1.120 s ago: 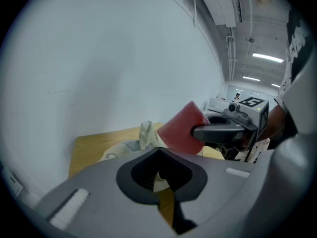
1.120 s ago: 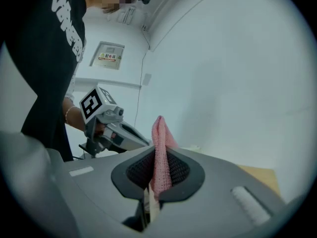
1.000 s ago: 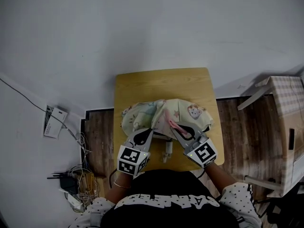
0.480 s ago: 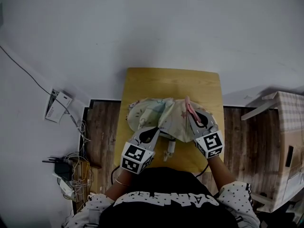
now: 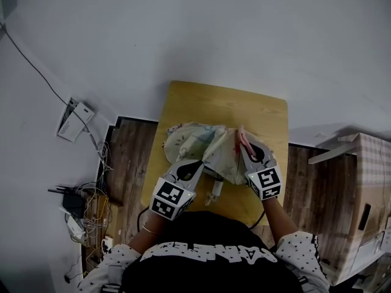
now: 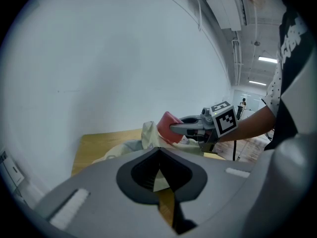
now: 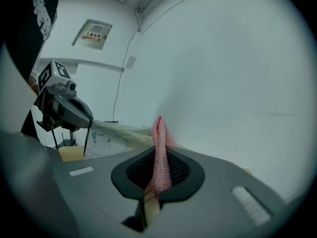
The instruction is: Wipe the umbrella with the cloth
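Head view: from overhead, steeply down on the table (image 5: 201, 102). Gripper views: close behind own jaws, nearly level, angled inward; shared: umbrella (image 5: 195, 142), left gripper (image 7: 86, 118), right gripper (image 6: 174, 128).

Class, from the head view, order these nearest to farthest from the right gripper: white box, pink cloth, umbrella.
1. The pink cloth, clamped in the right gripper itself.
2. The umbrella, just to its left.
3. The white box, far left.
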A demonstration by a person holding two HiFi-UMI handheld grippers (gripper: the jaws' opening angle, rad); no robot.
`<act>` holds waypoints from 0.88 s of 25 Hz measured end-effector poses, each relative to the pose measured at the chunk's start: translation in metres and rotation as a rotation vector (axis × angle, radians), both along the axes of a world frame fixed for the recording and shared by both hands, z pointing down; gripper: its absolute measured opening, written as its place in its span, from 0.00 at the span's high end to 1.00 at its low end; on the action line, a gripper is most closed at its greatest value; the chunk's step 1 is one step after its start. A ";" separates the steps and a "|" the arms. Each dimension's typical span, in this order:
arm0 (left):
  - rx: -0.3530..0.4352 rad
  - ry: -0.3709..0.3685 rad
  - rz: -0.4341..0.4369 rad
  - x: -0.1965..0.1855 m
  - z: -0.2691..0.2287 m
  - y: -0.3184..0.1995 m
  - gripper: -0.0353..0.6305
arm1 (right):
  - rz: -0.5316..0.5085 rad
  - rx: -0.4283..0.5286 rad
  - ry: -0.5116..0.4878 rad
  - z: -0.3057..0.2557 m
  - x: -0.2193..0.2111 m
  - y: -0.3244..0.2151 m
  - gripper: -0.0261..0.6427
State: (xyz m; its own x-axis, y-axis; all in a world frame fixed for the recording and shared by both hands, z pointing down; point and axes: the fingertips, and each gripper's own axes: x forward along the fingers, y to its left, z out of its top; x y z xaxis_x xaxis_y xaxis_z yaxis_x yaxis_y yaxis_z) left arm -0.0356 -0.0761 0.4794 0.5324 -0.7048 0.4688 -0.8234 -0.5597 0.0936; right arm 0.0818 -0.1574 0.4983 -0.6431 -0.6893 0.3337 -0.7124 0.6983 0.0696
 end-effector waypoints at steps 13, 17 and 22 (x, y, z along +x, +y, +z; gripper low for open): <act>0.000 -0.005 0.040 0.002 0.000 0.003 0.94 | -0.066 -0.065 0.010 0.022 -0.015 0.024 0.91; -0.006 -0.009 0.046 -0.001 0.002 0.003 0.94 | -0.090 -0.073 0.009 0.026 -0.022 0.034 0.91; -0.004 -0.019 0.053 -0.002 0.003 0.001 0.94 | -0.096 -0.085 -0.007 0.028 -0.024 0.045 0.91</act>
